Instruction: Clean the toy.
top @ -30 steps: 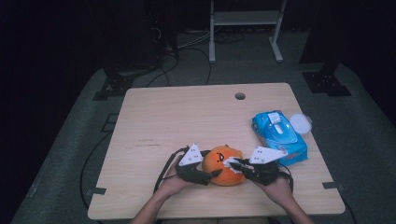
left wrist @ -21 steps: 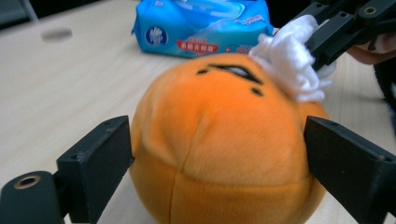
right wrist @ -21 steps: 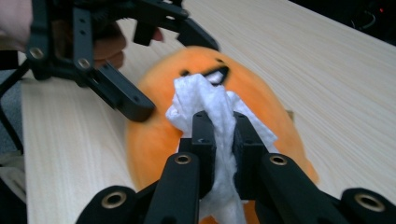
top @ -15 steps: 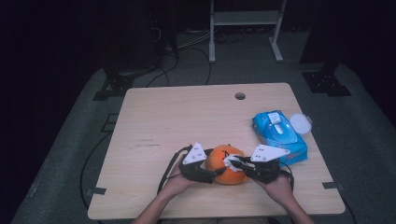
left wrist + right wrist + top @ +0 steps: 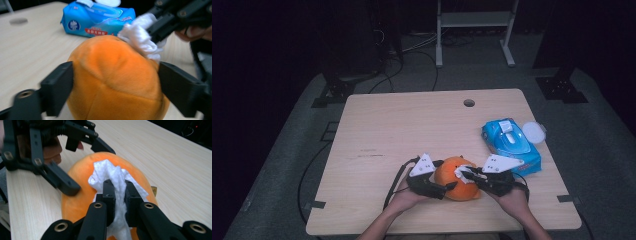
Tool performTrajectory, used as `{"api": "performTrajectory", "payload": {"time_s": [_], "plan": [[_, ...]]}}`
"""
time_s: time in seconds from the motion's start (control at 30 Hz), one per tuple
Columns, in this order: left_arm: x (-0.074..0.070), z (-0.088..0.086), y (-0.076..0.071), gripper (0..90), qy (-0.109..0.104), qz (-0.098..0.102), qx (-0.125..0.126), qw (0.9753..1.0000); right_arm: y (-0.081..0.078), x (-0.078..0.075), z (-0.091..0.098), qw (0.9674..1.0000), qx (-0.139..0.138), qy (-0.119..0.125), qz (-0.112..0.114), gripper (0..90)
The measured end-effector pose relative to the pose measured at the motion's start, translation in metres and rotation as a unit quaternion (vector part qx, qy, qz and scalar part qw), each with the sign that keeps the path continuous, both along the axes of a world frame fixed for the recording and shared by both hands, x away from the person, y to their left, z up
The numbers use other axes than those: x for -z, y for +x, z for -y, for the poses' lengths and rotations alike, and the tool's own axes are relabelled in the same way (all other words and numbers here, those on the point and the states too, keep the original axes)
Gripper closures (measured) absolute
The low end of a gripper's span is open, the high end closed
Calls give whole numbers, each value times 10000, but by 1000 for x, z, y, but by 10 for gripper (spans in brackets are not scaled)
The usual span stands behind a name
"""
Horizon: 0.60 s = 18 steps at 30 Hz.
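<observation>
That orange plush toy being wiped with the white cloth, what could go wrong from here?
The left gripper has just been opening its jaws around the orange plush toy; if the grip loosens further, the toy could roll or slide under the wiping. The right gripper pinches the white wipe by a narrow fold, which might slip out. The toy sits near the table front edge and could be pushed off.

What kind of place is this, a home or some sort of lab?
Most likely a lab or recording studio, not a home. A bare wooden table with a cable hole stands on grey floor covering amid dark surroundings, with cables and a metal stand behind it.
</observation>
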State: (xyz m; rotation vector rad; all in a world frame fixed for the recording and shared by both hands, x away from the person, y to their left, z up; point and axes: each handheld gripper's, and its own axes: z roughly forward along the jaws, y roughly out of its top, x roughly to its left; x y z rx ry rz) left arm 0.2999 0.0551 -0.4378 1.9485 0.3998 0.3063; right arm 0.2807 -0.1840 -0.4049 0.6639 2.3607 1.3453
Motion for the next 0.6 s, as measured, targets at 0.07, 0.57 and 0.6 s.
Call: {"api": "performTrajectory", "payload": {"time_s": [0.07,0.57,0.6], "plan": [[-2,6,-9,242,202,452,192,9986,-4,-7,-7,9994,-275,222,-28,812],[-3,-1,-3,226,11,-223,262,9994,-4,-5,5,9998,-160,2,-80,815],[-4,1,-6,252,60,-89,297,9995,-7,-7,2,9998,-213,-12,-20,815]]}}
